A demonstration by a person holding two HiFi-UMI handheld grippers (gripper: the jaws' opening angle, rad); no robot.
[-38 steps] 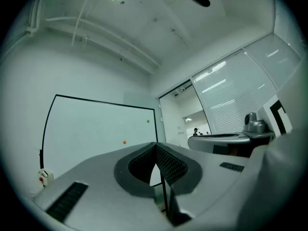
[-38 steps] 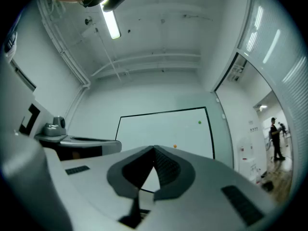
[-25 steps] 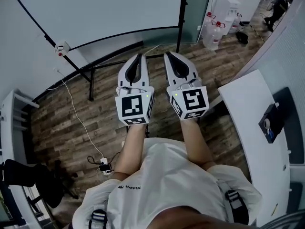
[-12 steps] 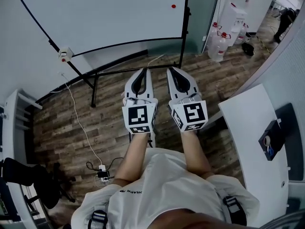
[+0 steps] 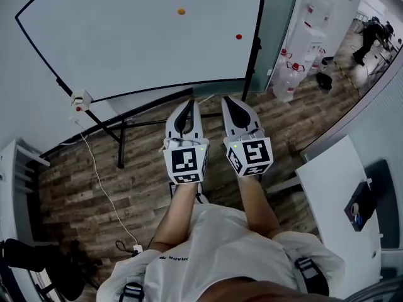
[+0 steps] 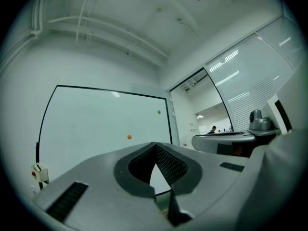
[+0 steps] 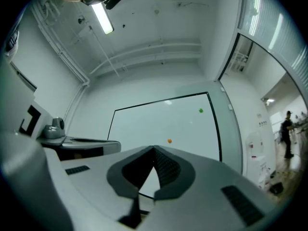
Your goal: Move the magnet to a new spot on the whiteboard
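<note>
A small orange magnet (image 5: pixel 181 11) sits on the whiteboard (image 5: pixel 126 43), high up and near the middle. A second small magnet (image 5: pixel 238 36) is near the board's right edge; it looks red in the head view and green (image 6: pixel 159 112) in the gripper views. My left gripper (image 5: pixel 187 104) and right gripper (image 5: pixel 227 99) are side by side in front of the board's lower edge, well short of it. Both are shut with nothing between the jaws. The orange magnet (image 6: pixel 129 136) shows above the left gripper (image 6: pixel 155 146), and the orange magnet (image 7: pixel 169 140) also shows above the right gripper (image 7: pixel 154 149).
The board stands on a black frame with legs (image 5: pixel 121 143) on the wooden floor. A small white box (image 5: pixel 79 98) hangs at its left edge, with a cable (image 5: pixel 104 194) trailing down. Water bottles (image 5: pixel 288 74) stand at the right, and a white desk (image 5: pixel 334 194) at the near right.
Both grippers have moved together toward the whiteboard. The board now fills more of the head view, and the orange magnet has come into sight. The jaws stayed shut.
</note>
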